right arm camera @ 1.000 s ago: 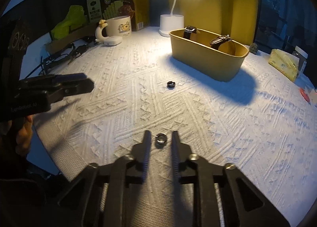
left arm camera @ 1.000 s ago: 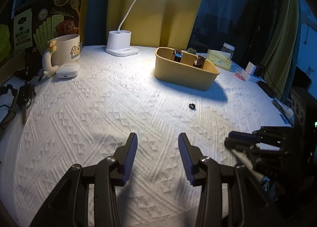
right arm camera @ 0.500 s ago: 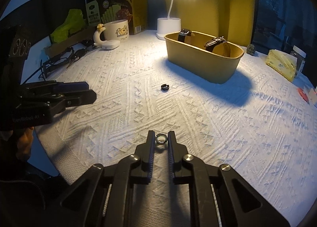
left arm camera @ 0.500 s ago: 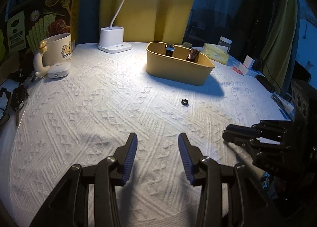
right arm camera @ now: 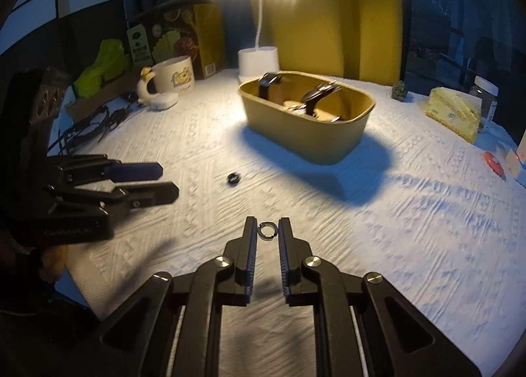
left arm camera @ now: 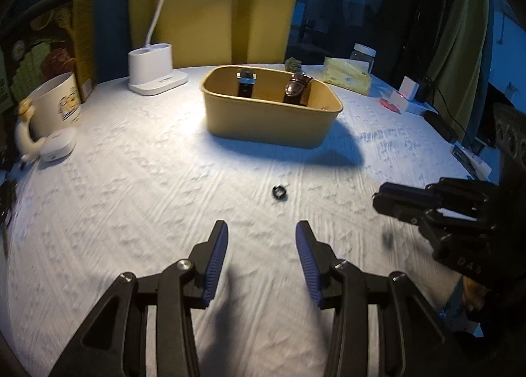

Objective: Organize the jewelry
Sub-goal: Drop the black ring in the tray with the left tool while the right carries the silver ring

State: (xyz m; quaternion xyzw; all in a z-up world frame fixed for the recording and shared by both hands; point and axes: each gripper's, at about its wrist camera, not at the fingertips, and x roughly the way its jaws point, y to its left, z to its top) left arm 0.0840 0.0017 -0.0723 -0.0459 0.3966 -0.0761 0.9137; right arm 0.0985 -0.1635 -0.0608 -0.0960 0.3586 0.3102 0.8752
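My right gripper (right arm camera: 267,229) is shut on a small silver ring (right arm camera: 267,230) and holds it above the white cloth; it also shows at the right of the left wrist view (left arm camera: 386,198). A black ring (left arm camera: 279,193) lies on the cloth ahead of my open, empty left gripper (left arm camera: 262,239); it also shows in the right wrist view (right arm camera: 233,178), right of the left gripper (right arm camera: 166,181). A tan box (left arm camera: 273,127) with two watches (left arm camera: 246,82) (left arm camera: 296,89) stands behind it, and shows in the right wrist view (right arm camera: 309,137).
A white lamp base (left arm camera: 154,73), a mug (left arm camera: 56,106), a white earbud case (left arm camera: 57,147) and a snack box (left arm camera: 49,45) stand at the back left. A yellow pack (left arm camera: 346,76), a jar (left arm camera: 361,55) and small boxes (left arm camera: 406,91) line the back right. Cables (right arm camera: 92,124) lie at the left edge.
My right gripper has closed on the silver ring and lifted it off the cloth. Both grippers have moved forward toward the black ring and the box.
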